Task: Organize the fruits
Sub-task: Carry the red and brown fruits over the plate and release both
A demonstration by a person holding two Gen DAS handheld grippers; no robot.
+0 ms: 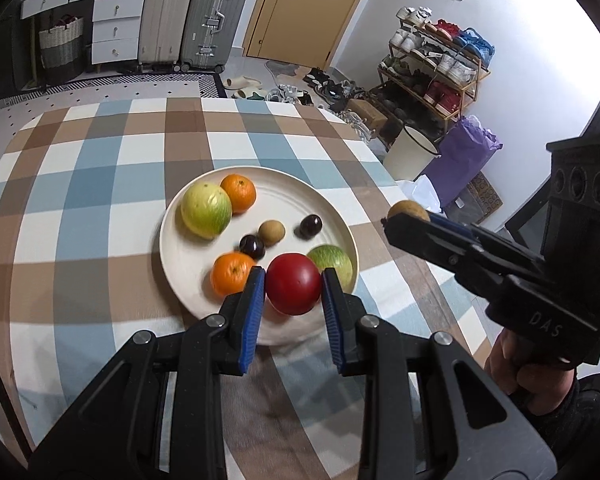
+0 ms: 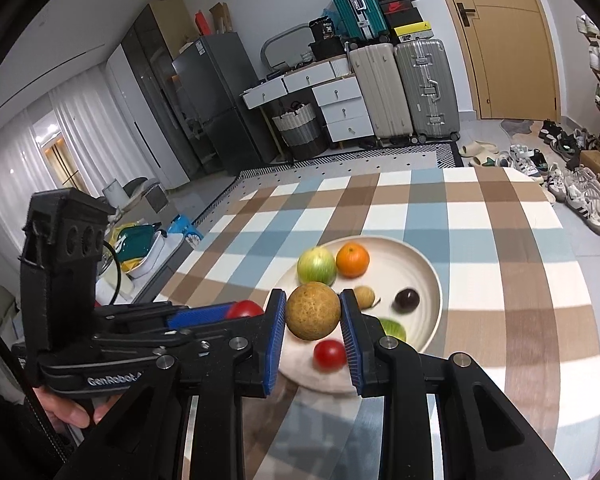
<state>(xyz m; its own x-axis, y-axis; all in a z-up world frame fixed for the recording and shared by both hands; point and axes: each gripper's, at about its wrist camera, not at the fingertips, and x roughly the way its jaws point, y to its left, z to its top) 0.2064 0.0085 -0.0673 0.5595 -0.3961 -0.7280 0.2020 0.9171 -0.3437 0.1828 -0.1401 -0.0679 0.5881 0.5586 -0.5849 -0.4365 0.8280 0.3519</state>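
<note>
Counter [image 1: 100, 208]: checked cloth, carries all items.
Plate [image 1: 300, 196]: cream, round, the collecting point for the fruit.
Green-yellow fruit [image 1: 206, 210]: far rim, touching an orange [image 1: 239, 193].
Red tomato [image 1: 293, 289]: gripped between the left gripper [image 1: 293, 294] jaws above the plate's near edge, seemingly in transit.
Second orange [image 1: 231, 273]: just beside the left jaw.
Brown round fruit [image 2: 313, 311]: clamped in the right gripper [image 2: 313, 322] jaws, raised over the plate.
Dark cherries [image 1: 311, 226]: mid-plate, apart.
</note>
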